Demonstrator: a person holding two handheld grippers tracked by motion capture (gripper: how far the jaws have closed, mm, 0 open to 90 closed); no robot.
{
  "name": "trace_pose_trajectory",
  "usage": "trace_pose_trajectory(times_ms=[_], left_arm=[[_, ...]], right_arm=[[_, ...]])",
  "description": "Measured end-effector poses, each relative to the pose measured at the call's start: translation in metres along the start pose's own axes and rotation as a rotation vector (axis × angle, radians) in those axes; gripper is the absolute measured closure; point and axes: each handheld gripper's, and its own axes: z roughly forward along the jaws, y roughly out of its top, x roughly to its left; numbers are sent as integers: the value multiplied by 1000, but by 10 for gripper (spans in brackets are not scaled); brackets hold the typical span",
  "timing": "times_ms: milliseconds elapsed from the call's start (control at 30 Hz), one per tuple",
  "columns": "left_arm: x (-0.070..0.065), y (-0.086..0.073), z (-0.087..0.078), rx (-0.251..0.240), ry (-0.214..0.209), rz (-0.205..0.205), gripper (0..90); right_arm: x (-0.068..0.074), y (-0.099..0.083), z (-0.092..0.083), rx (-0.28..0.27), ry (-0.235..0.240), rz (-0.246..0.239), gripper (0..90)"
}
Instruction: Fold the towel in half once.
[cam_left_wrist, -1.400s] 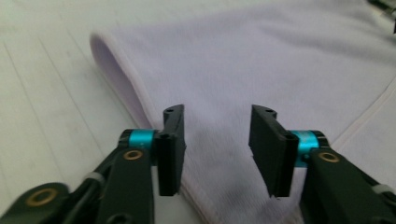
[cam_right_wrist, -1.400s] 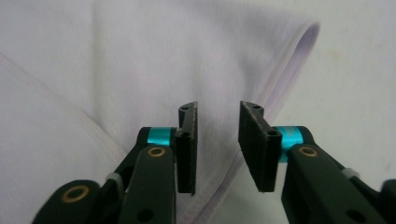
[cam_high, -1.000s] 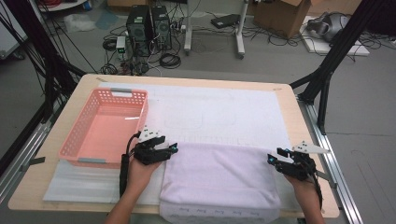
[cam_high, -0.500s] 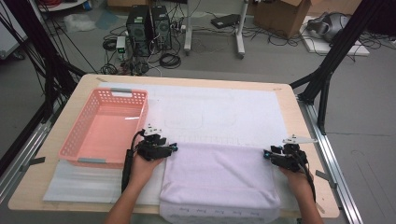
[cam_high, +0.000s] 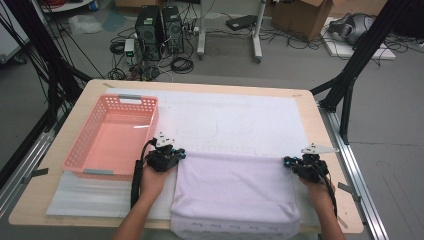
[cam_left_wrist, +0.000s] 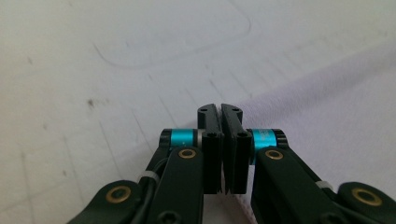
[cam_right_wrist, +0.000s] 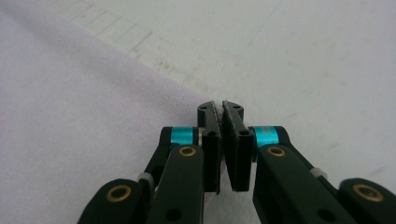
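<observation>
A pale lavender towel (cam_high: 235, 187) lies flat on the white mat (cam_high: 235, 120) at the table's near side. My left gripper (cam_high: 177, 154) sits at its far left corner and my right gripper (cam_high: 287, 161) at its far right corner. Both pairs of jaws have just been closing. In the left gripper view the gripper (cam_left_wrist: 220, 108) has its jaws pressed together where the towel (cam_left_wrist: 327, 121) edge ends. In the right gripper view the gripper (cam_right_wrist: 220, 106) pinches a sliver of fuzzy cloth at the towel (cam_right_wrist: 70, 107) corner.
A pink plastic basket (cam_high: 72, 150) stands to the left of my left hand, close beside it. The towel's near edge hangs over the table's front edge. Computers, cables and a cardboard box are on the floor beyond the table.
Both grippers' jaws have closed at the towel's far corners. The right hand has shifted slightly inward toward the corner. The left hand has stayed put.
</observation>
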Motion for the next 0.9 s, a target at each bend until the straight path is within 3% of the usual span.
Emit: trace_pose_trajectory(times_ms=[133,233,333,400,500,667,900], left_arm=[[2,21,3,-21,44,27,869],[12,31,10,-32,66,-10,868],[18,36,22,-53,84,-26,868],[25,39,31,-32,88,-34,868],[29,45,40,-49,109,-54,868],[34,57,48,-93,112,-80,867],[40,58,57,-80,90,-91,860]], right_arm=[[-7,15,-2,-54,-31,8,869],[-16,27,4,-84,-48,25,869],[-23,40,14,-97,-78,12,871],[-29,48,21,-96,-89,15,870],[-36,59,31,-104,-107,20,870],[-46,68,44,-110,-139,57,870],[-48,74,55,-120,-173,82,865]])
